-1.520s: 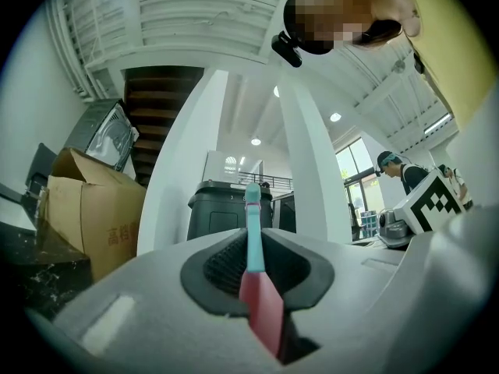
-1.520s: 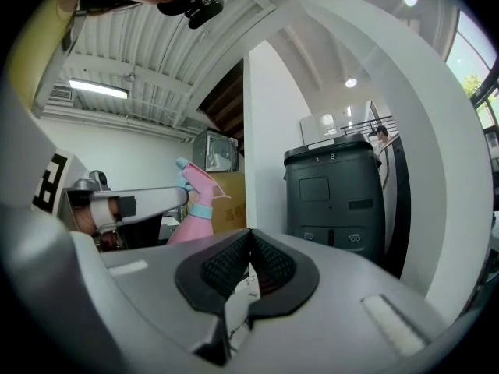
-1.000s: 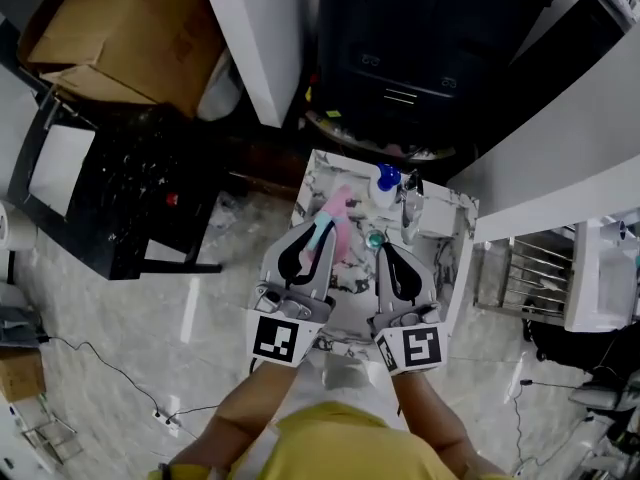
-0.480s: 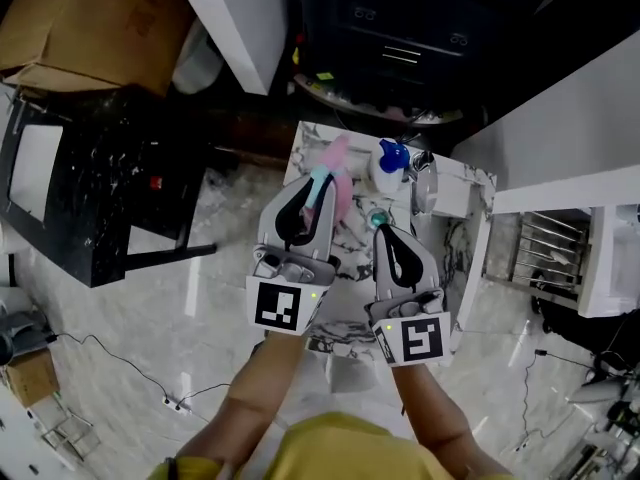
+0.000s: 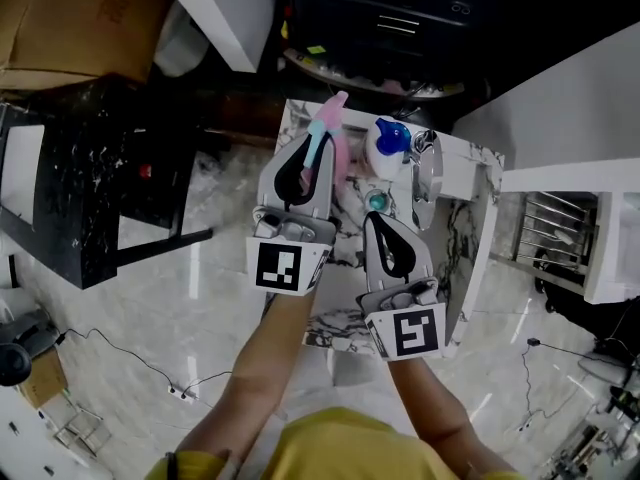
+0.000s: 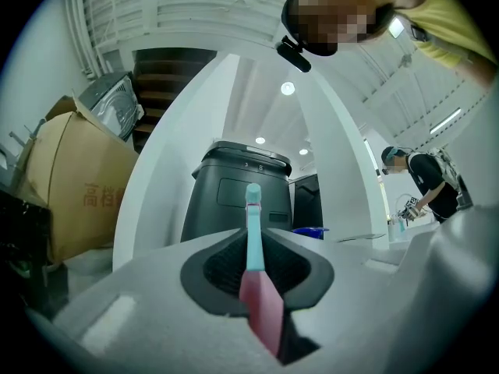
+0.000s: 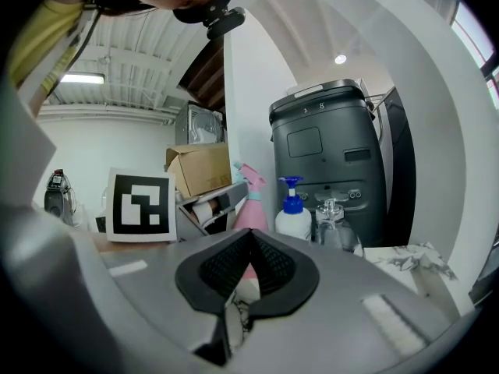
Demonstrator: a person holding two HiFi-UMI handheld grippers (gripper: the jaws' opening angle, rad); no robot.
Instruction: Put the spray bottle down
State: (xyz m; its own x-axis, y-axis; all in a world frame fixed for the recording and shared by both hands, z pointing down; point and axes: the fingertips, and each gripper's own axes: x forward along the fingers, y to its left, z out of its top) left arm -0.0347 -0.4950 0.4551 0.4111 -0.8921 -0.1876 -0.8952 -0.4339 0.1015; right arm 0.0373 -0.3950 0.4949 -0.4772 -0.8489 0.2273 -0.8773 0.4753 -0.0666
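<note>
Head view, left to right. A brown cardboard box [image 5: 70,18] lies on the floor, well off the left edge of the white, dark-veined marble table [image 5: 468,236].

Left hand-held gripper [image 5: 305,153]: over the far left corner of the table, clenched on the pink plastic spray bottle with a teal neck [image 5: 342,148]. In the left gripper view the pads press on both sides of the bottle, the teal neck standing up between them. The bottle rises near the far left corner. Whether its base touches the tabletop cannot be told, since the gripper covers it.

A small round teal-topped object [image 5: 376,200] sits on the table just right of the spray bottle. Behind it, near the far edge, stands a white pump bottle with a blue head [image 5: 383,151]. Just beside that, on the right, is a clear glass vessel [image 5: 425,173].

Right hand-held gripper [image 5: 378,223]: over the middle of the table, nearer the front edge than the left one. Its jaws are closed together with nothing between them, as the right gripper view shows.
</note>
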